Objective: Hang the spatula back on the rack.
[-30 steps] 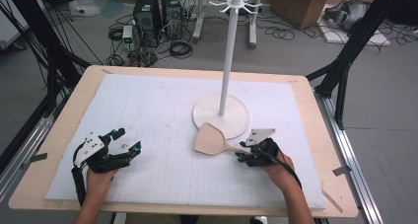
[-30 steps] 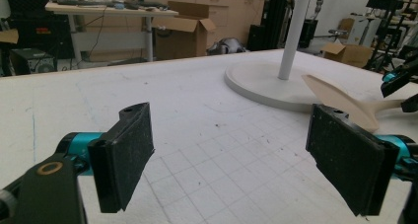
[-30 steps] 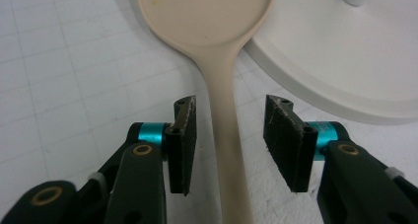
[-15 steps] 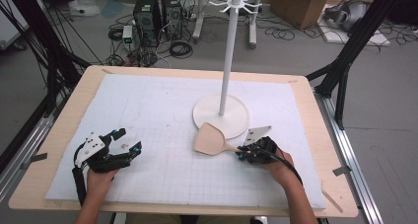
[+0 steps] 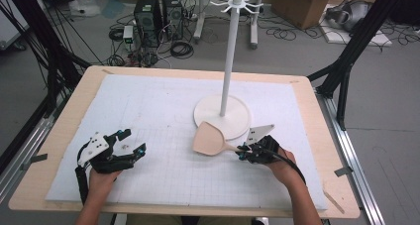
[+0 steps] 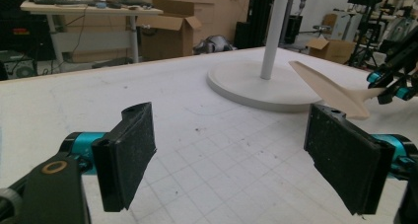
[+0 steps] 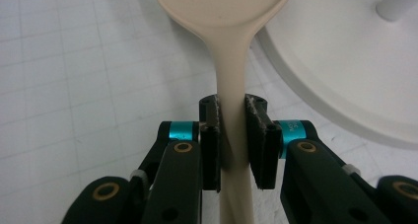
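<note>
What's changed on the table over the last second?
Very little. The right gripper stays shut on the spatula handle, its blade edging slightly toward the stand base. The left gripper stays open and empty at the near left. Nothing was taken up or let go.

A lab or workshop: computer towers [image 5: 158, 14] and tangled cables [image 5: 181, 49] sit on the grey floor behind the table [image 5: 59, 131], with cardboard boxes [image 5: 297, 4], black frame struts [image 5: 346, 61] and workbenches [image 6: 88, 9] around.
</note>
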Demonstrator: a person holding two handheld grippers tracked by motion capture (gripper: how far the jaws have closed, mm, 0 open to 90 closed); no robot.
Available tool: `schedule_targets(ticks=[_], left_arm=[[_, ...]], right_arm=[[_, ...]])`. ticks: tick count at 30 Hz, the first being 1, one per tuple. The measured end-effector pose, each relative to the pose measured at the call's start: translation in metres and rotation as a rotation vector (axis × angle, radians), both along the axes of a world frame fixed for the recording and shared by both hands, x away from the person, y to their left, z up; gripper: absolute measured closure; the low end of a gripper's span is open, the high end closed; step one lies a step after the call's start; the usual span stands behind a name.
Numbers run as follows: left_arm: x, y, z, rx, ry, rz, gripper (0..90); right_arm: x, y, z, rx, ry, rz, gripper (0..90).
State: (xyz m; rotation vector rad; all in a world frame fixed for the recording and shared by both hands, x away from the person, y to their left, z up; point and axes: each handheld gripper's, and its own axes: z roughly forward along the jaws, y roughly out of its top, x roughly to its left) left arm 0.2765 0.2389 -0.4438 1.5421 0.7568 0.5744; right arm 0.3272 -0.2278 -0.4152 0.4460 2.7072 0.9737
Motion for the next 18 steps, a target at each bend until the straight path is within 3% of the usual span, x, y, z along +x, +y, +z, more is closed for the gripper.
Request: schedule_targets(ticks=[6, 12, 14, 18], left_arm=[[0.000, -0.006, 0.008, 0.026, -0.016, -0.048, 22.8], [0.005, -0.015, 0.023, 0.058, -0.022, -0.146, 26.6], [0.010, -0.020, 0.032, 0.104, -0.013, -0.200, 26.6], [0.014, -0.027, 0.043, 0.143, -0.006, -0.254, 26.6]], right_arm=[[0.000, 0.007, 0.006, -0.019, 0.003, 0.036, 78.0], [0.003, 0.024, 0.013, -0.055, 0.023, 0.121, 77.9], [0.004, 0.030, 0.017, -0.060, 0.024, 0.141, 77.9], [0.006, 0.043, 0.024, -0.067, 0.025, 0.185, 77.9]])
